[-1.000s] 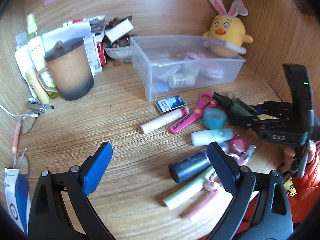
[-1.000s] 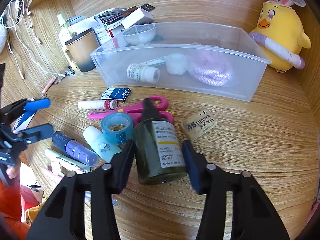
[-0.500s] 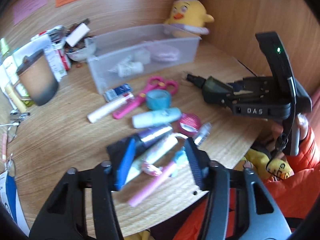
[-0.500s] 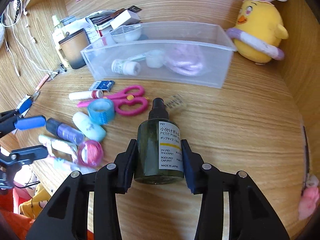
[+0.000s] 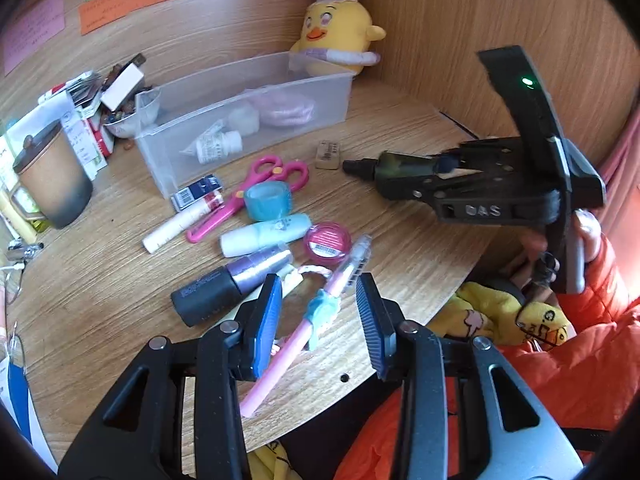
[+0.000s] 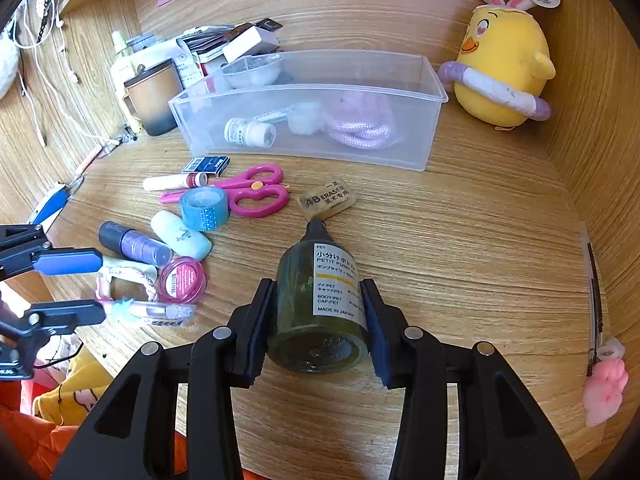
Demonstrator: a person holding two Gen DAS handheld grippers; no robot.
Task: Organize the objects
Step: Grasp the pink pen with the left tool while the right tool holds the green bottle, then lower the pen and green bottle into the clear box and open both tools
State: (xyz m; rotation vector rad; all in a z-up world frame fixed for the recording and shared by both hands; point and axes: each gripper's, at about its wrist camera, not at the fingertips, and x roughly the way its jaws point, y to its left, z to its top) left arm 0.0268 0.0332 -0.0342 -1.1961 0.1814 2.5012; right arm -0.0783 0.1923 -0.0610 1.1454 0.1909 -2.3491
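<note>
Dark green pump bottle [image 6: 318, 304] is clamped in the right gripper [image 6: 318, 320], held above the wooden desk [image 6: 460, 248] near the eraser [image 6: 327, 200]. Left gripper [image 5: 318, 312] is closing – pink pen [image 5: 298, 340] lies between its pads, not yet pinched, at the desk's front edge.

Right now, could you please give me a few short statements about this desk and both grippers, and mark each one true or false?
1. The right gripper holds a dark green pump bottle. True.
2. The clear bin is empty. False: a small white bottle and a pink rope lie in it.
3. The pink scissors lie outside the bin. True.
4. The left gripper grips the tape roll. False: its jaws are closing around a pink pen.
</note>
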